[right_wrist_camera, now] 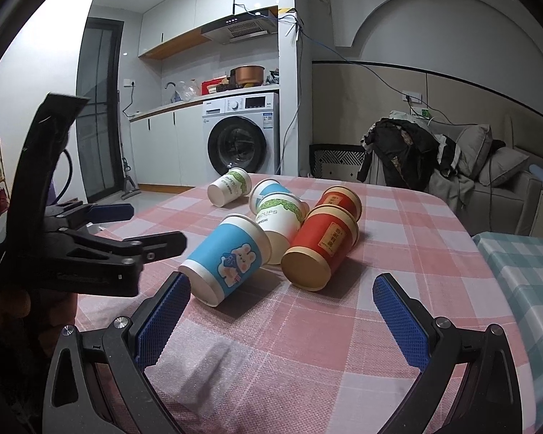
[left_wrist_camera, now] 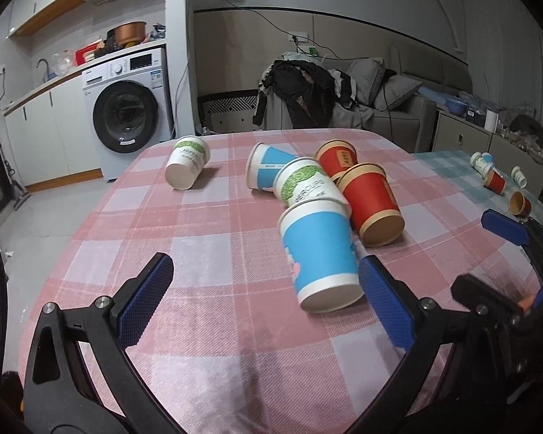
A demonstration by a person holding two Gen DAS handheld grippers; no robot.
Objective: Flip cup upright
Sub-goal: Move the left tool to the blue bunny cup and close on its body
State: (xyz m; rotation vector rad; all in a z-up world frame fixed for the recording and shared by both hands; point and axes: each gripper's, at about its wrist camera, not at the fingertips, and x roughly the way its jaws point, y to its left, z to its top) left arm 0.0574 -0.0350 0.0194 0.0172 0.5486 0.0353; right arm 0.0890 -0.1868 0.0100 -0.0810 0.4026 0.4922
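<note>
Several paper cups lie on their sides on the pink checked tablecloth [left_wrist_camera: 206, 238]. The nearest is a blue cup [left_wrist_camera: 320, 253] with a rabbit print, base toward me; in the right wrist view [right_wrist_camera: 228, 258] it lies just beyond the left finger. Behind it lie a green-and-white cup [left_wrist_camera: 306, 184], two red cups [left_wrist_camera: 373, 204] [left_wrist_camera: 336, 157], another blue cup [left_wrist_camera: 266, 170] and a separate green-and-white cup [left_wrist_camera: 186, 162]. My left gripper [left_wrist_camera: 268, 296] is open, the blue cup close by its right finger. My right gripper [right_wrist_camera: 282, 318] is open and empty. The left gripper also shows in the right wrist view [right_wrist_camera: 141, 229].
A second table with a green checked cloth [left_wrist_camera: 463, 170] stands to the right and holds a few more cups [left_wrist_camera: 496, 181]. A washing machine [left_wrist_camera: 126, 112], a chair draped with clothes [left_wrist_camera: 300, 94] and a sofa [left_wrist_camera: 391, 105] stand beyond the table.
</note>
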